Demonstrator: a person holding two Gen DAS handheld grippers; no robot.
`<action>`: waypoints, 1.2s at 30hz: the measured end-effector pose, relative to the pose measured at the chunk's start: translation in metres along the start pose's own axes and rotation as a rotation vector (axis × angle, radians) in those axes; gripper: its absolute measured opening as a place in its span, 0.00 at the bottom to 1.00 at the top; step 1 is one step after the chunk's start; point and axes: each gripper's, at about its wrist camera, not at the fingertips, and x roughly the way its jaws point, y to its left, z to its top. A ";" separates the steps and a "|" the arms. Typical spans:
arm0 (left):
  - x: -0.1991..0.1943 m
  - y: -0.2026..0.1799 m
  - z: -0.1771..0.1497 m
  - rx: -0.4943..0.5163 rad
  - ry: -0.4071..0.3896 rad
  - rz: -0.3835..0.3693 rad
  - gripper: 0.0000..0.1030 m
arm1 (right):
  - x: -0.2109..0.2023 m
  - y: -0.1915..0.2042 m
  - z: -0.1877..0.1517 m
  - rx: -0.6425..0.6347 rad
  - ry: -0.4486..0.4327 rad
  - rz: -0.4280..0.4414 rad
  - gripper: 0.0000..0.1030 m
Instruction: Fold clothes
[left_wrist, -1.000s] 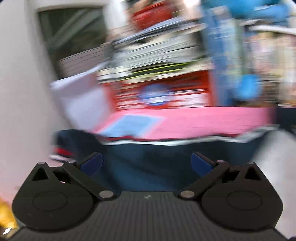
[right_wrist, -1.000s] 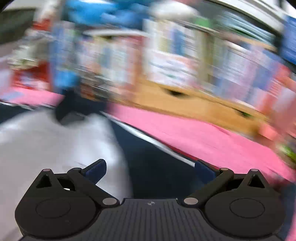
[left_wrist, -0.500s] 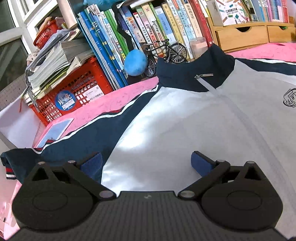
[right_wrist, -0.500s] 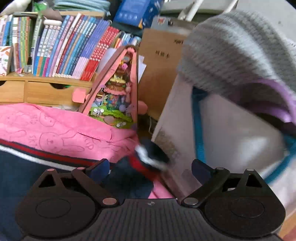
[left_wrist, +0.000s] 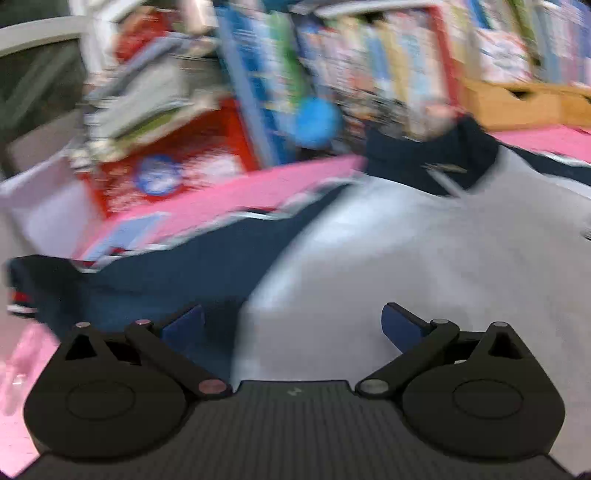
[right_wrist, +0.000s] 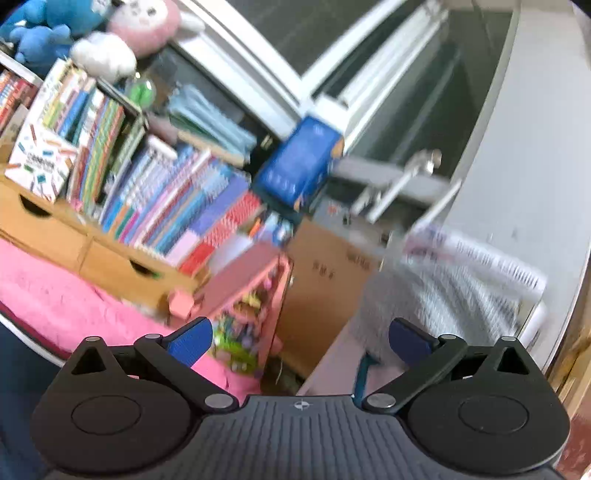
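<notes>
Navy-and-grey jacket on pink blanket

Red basket sitting beside a blue ball, books leaning above wooden drawers, pink blanket spreading below, plush toys perching on top

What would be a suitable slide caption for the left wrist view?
Open left gripper above a navy and grey jacket spread flat on a pink cover, blurred bookshelf behind.
</notes>
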 end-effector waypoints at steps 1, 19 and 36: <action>0.001 0.018 0.003 -0.036 -0.005 0.039 1.00 | -0.006 0.002 0.002 0.012 -0.012 0.037 1.00; 0.159 0.335 0.031 -1.054 0.128 0.237 0.88 | -0.127 0.134 0.022 -0.168 -0.133 0.633 1.00; 0.074 0.087 0.005 0.335 -0.099 0.117 0.71 | -0.130 0.172 0.006 -0.205 -0.048 0.677 1.00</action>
